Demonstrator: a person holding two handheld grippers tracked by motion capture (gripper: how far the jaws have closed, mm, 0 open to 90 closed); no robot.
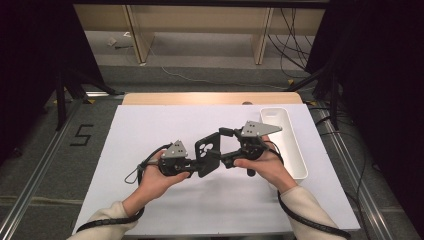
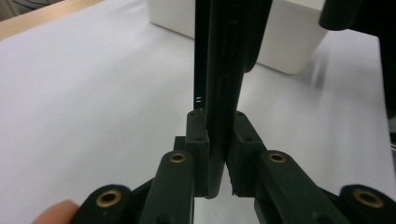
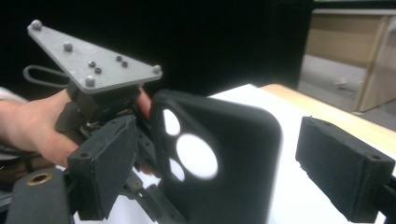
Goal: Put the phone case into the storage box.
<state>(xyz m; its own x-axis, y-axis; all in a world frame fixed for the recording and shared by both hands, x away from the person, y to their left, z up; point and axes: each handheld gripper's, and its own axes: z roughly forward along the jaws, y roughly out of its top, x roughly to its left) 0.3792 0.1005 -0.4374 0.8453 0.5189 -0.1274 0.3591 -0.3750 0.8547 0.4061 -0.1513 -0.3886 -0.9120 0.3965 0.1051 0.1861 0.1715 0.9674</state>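
A black phone case [image 1: 207, 150] with round camera cut-outs is held upright above the white table sheet [image 1: 150, 125]. My left gripper [image 1: 197, 162] is shut on its lower edge; in the left gripper view the case [image 2: 224, 70] rises edge-on from between the pressed pads [image 2: 198, 140]. My right gripper [image 1: 226, 146] stands open around the case's right side. In the right gripper view the case [image 3: 224, 163] sits between the wide-apart pads [image 3: 105, 163], touching neither.
A long white tray [image 1: 295, 150] lies at the table's right edge, just behind the right hand; it also appears as a white block [image 2: 289, 42] in the left gripper view. Wooden shelving and cables stand beyond the table's far edge.
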